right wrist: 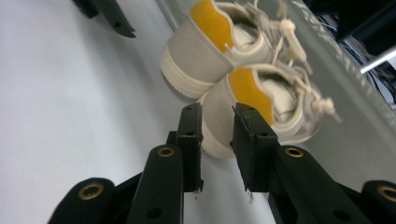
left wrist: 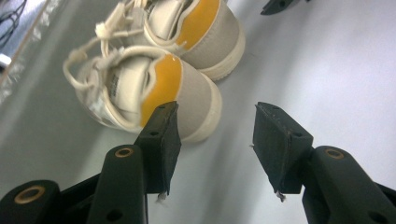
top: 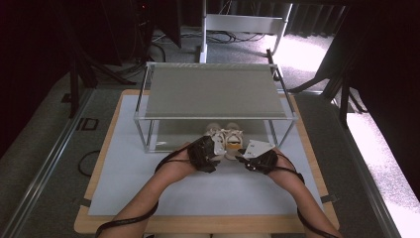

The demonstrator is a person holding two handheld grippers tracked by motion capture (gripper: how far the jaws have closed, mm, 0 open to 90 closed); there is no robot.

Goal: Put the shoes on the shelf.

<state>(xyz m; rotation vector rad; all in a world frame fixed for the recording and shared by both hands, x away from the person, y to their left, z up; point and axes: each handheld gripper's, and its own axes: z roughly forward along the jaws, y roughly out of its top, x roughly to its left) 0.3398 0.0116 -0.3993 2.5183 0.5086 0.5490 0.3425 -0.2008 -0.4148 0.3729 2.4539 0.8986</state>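
Two small beige shoes with orange heel tabs stand side by side on the white mat (top: 148,183), heels toward me, under the front edge of a shelf. Just behind the left shoe (top: 216,135) (left wrist: 187,93) my left gripper (top: 221,150) (left wrist: 217,111) is open, with bare mat between its jaws. Its left finger (left wrist: 161,140) overlaps that shoe's heel in the left gripper view. My right gripper (top: 241,156) (right wrist: 217,112) is shut to a narrow slit just short of the right shoe's heel (top: 234,142) (right wrist: 261,100), with nothing gripped.
A metal-framed shelf (top: 213,91) with a grey top stands over the far half of the mat. The mat lies on a wooden board (top: 96,173). Cables trail from both grippers along the forearms. Each gripper view shows a jaw of the other gripper (left wrist: 280,5) (right wrist: 112,18) at its top edge.
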